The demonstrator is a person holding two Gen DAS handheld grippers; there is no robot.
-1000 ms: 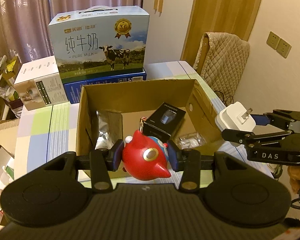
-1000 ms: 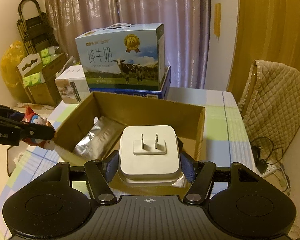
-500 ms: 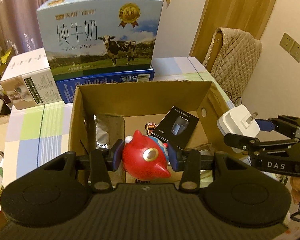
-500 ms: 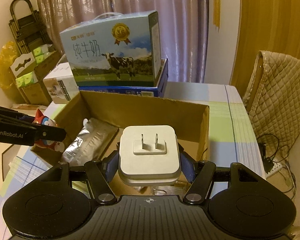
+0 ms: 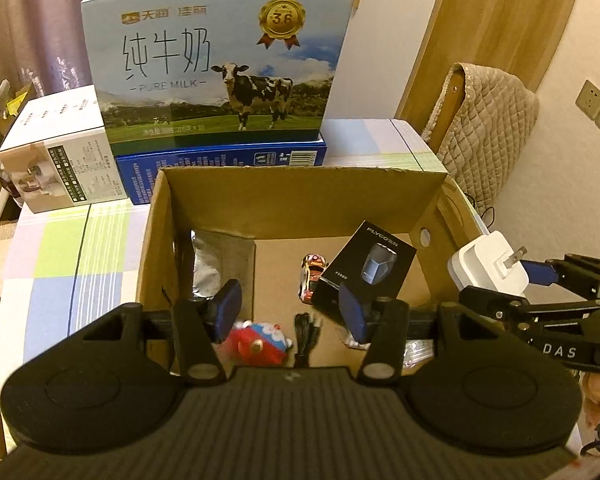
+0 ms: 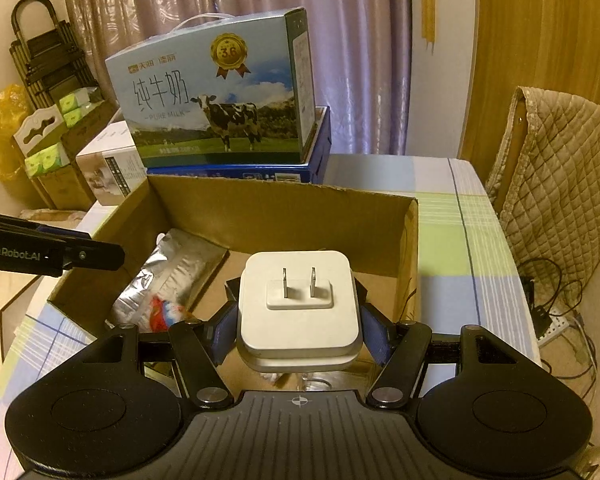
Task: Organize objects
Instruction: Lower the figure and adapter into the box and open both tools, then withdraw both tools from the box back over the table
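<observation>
The right gripper (image 6: 298, 330) is clamped on the white plug adapter (image 6: 298, 300), its blue pads pressing the adapter's left and right sides, the two metal prongs facing up and toward the far side. In the right wrist view the adapter hangs over the near right part of the open cardboard box (image 6: 284, 204), inside the line of its right wall, so what the coming move turns on is simple: the box floor lies straight below the adapter, and a release there should drop it into the box rather than onto the table (image 6: 460, 248). The adapter is squat and nearly square, with no long axis to line up, so only its place over the opening matters. The left gripper (image 5: 290, 312) is over the near left part of the same box, its jaws opening with nothing pressed between the pads; the red toy figure (image 5: 258, 344) lies below them on the box floor, blurred, just left of a black cable (image 5: 306, 334). Farther in are a silver foil pouch (image 5: 208, 264) against the left wall, a small toy car (image 5: 312, 276) and a black product box (image 5: 366, 266) toward the right. The right hand, already carrying the adapter, is the one placed to finish this step.
</observation>
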